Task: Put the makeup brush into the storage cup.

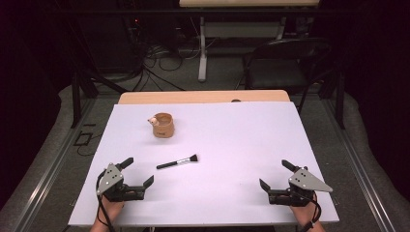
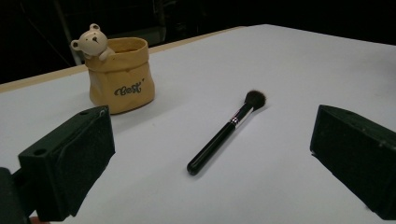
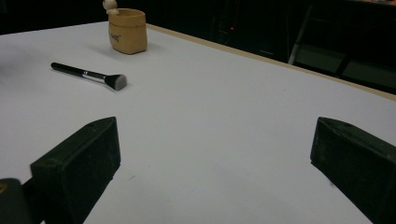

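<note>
Left gripper is held wide open and empty, low at the table's near-left. Brush lies flat just ahead of it — bristles right; pot sits farther back. Right gripper is likewise spread, empty, near-right. Start pose judged — likely next: handle to be straddled and pinched by the left.

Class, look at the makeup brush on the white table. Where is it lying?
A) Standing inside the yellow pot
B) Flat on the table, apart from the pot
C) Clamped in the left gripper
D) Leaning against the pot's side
B: the makeup brush lies flat on the white table, clear of the yellow pot, and the left gripper is open.
</note>
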A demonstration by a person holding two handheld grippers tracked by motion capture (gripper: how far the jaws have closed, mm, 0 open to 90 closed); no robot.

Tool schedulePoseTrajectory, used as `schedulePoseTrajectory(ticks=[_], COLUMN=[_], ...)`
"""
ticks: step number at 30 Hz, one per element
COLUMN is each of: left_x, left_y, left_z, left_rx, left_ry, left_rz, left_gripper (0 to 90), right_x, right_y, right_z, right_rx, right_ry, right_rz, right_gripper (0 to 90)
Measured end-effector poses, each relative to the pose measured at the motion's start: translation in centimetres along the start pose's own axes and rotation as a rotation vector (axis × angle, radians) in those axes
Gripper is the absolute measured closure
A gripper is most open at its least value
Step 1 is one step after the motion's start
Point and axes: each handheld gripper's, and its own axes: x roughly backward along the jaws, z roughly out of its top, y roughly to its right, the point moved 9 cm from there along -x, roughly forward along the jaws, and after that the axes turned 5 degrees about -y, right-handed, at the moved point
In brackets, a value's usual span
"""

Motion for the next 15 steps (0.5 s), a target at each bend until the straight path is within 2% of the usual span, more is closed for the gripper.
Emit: schedulePoseTrajectory(ticks=[15], left_x=[-2.5], left_y=[0.0], left_z=[0.5], left_rx=[-0.007], left_ry=[-0.014], left_rz=[-0.034], left_gripper=[0.0], right_x=[-0.6], right_y=[-0.8], right_z=[0.4], right_rx=[0.025], right_ry=[0.001], right_rz=[0.035], right_gripper=[0.8])
